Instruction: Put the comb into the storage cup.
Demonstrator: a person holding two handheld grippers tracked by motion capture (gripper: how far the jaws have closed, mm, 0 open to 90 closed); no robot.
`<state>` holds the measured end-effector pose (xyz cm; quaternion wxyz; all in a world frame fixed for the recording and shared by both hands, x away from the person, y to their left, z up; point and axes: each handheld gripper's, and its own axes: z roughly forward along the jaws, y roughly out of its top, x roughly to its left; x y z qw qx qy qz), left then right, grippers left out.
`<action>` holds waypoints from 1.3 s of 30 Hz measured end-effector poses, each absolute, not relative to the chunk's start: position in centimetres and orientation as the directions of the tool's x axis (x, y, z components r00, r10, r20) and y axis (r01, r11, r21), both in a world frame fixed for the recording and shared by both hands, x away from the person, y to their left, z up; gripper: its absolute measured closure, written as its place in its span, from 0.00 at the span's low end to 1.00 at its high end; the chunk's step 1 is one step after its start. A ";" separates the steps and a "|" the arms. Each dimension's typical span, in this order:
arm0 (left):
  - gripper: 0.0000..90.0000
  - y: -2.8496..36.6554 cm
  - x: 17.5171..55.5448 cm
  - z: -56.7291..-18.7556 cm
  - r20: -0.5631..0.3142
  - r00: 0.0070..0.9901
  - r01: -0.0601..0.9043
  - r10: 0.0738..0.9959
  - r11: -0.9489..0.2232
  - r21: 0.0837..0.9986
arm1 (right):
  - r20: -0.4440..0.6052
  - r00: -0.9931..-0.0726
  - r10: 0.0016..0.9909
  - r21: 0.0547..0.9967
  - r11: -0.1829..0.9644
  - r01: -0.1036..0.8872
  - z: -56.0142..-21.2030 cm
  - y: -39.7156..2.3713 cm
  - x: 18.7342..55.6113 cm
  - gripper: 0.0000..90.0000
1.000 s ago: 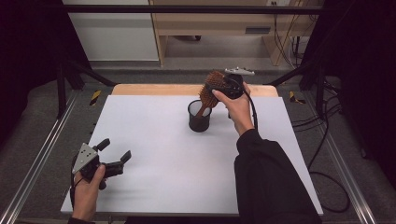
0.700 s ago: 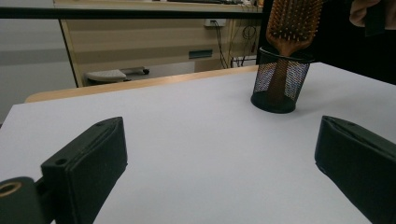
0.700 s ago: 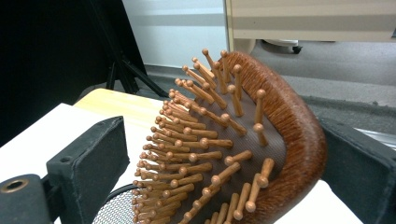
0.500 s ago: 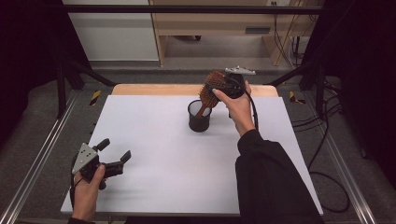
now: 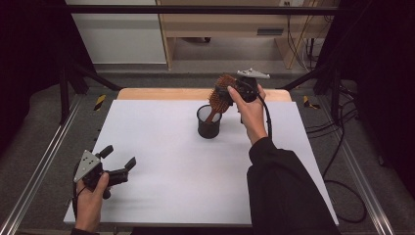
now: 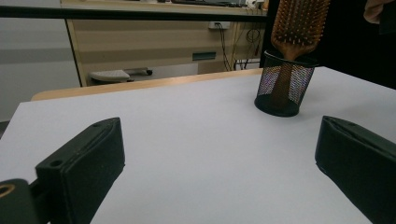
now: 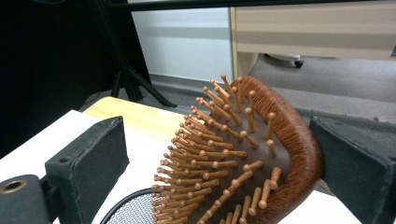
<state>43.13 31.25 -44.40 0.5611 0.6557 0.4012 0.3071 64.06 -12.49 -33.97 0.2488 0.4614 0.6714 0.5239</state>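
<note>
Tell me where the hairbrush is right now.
In the high view the hairbrush stands handle-down in the black mesh cup at the table's far middle, its bristled head between the open right tongs.

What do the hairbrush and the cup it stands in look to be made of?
The hairbrush looks like reddish-brown wood with a smooth, slightly glossy rim; its round-tipped pins seem wooden too, set in a darker cushion, probably rubber. The pen cup appears to be black metal mesh with a matte finish: the brush handle shows through its fine grid, and a solid band rims the top.
</note>
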 end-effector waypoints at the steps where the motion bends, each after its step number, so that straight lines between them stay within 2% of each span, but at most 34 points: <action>1: 0.02 31.2 43.1 -44.4 -0.047 0.490 0.182 0.871 -0.049 0.982 | 0.150 -0.451 0.880 0.934 0.023 0.356 -33.9 -12.5 64.0 0.07; 15: 0.02 31.2 43.1 -44.4 -0.047 0.489 0.184 0.871 -0.050 0.982 | 0.167 -0.451 0.877 0.947 -0.016 0.320 -32.9 -13.7 63.2 0.09; 29: 0.02 31.4 43.0 -44.4 -0.050 0.480 0.179 0.876 -0.042 0.983 | 0.138 -0.458 0.878 0.968 -0.023 0.249 -31.9 -15.2 61.6 0.12; 39: 0.02 31.6 43.0 -44.3 -0.054 0.479 0.176 0.876 -0.035 0.984 | 0.094 -0.459 0.883 0.989 -0.028 0.148 -31.7 -17.5 58.5 0.06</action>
